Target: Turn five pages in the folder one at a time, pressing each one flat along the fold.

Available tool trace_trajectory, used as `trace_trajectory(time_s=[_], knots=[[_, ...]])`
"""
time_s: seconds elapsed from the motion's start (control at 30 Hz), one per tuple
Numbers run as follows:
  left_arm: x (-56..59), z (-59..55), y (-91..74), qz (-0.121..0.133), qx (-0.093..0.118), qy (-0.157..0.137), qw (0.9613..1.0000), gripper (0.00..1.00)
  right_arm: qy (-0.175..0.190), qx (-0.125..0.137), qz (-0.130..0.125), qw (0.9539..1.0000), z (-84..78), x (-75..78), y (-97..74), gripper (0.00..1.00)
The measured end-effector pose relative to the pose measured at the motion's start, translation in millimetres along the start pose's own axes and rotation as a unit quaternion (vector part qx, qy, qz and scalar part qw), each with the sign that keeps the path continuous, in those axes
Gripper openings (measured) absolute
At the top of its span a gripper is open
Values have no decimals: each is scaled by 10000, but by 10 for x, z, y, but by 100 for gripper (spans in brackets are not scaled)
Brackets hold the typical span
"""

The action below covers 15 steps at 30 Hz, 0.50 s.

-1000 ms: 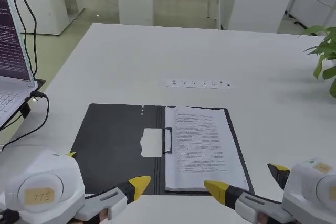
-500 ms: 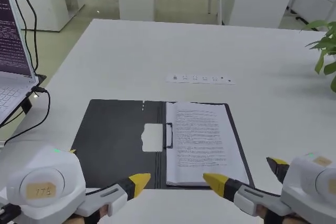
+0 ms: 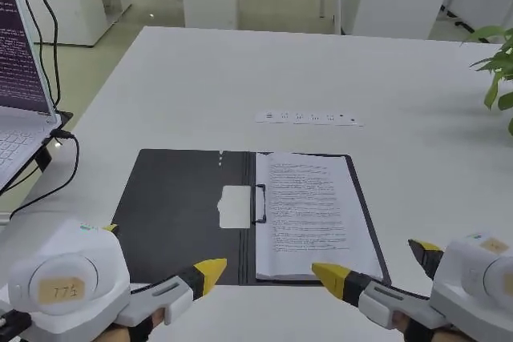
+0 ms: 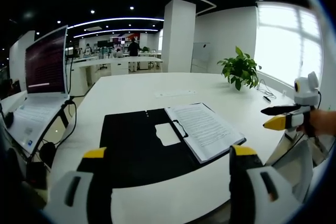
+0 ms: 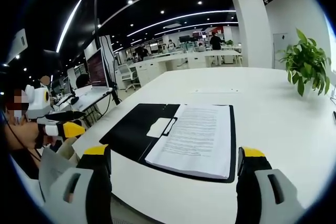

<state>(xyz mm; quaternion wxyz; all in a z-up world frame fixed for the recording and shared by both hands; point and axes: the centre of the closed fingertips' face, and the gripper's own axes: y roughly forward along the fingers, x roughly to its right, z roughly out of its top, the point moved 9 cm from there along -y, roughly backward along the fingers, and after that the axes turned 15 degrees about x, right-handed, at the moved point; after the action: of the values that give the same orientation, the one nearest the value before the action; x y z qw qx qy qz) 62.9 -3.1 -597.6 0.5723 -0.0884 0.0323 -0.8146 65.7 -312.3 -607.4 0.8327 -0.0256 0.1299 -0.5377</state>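
Hovering before open black clip folder (image 3: 176,214), you are holding left gripper (image 3: 160,250), right gripper (image 3: 375,262) wide open, empty; white printed page stack (image 3: 309,214) lying untouched, five turns likely remaining.

The folder (image 3: 184,214) is lying open on the table (image 3: 240,70), its paper stack (image 3: 309,214) sitting on the right half. A strip (image 3: 309,118) is lying behind it, a laptop (image 3: 16,110) at left, a plant (image 3: 498,70) at right. I am holding my left gripper (image 3: 160,250) and right gripper (image 3: 373,262) before its near edge.
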Motion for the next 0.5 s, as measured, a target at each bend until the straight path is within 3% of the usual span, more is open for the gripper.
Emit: trace_trajectory(time_s=[0.5], knots=[[17,-14,3,-18,-12,12,10000,95,52,76,48,9999,-19,-52,-4,100]])
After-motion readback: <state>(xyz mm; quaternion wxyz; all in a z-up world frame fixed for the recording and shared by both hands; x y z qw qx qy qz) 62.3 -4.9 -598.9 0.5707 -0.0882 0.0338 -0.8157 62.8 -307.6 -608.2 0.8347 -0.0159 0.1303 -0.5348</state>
